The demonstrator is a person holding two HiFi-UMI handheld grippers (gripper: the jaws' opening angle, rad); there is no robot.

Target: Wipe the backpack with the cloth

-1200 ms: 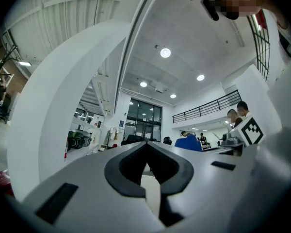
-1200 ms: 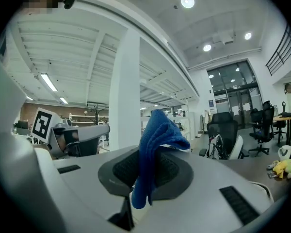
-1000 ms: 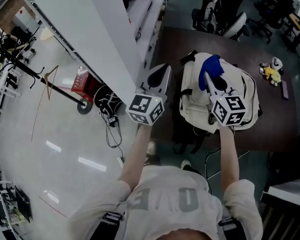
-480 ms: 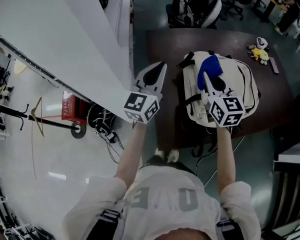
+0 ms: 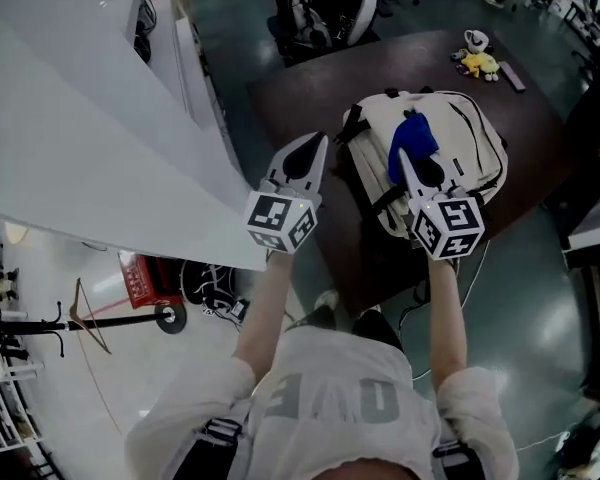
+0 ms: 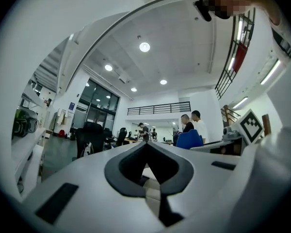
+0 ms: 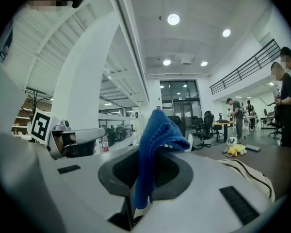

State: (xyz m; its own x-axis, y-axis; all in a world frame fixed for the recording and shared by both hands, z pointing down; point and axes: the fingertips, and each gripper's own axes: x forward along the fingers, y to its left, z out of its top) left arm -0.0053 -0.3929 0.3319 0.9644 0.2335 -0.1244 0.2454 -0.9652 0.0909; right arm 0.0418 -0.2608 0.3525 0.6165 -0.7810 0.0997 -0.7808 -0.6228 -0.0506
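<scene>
A cream backpack (image 5: 450, 143) lies flat on a dark brown table (image 5: 310, 88). My right gripper (image 5: 404, 158) hovers over the backpack's near left part, shut on a blue cloth (image 5: 410, 138) that sticks up from its jaws. In the right gripper view the cloth (image 7: 155, 149) droops over the closed jaws, with the backpack (image 7: 247, 171) low at the right. My left gripper (image 5: 318, 146) is held level to the left of the backpack, near the table's left edge, shut with nothing in it. The left gripper view shows the same gripper (image 6: 146, 147) closed and empty.
A yellow plush toy (image 5: 477, 63) and a dark flat object (image 5: 511, 76) lie at the table's far right corner. An office chair (image 5: 330, 13) stands beyond the table. A white partition (image 5: 90, 158) runs along the left. People (image 7: 286, 106) stand further off in the room.
The head view has swung, so the table and backpack sit further right and turned. Both grippers keep their pose; the right one still holds the cloth over the backpack.
</scene>
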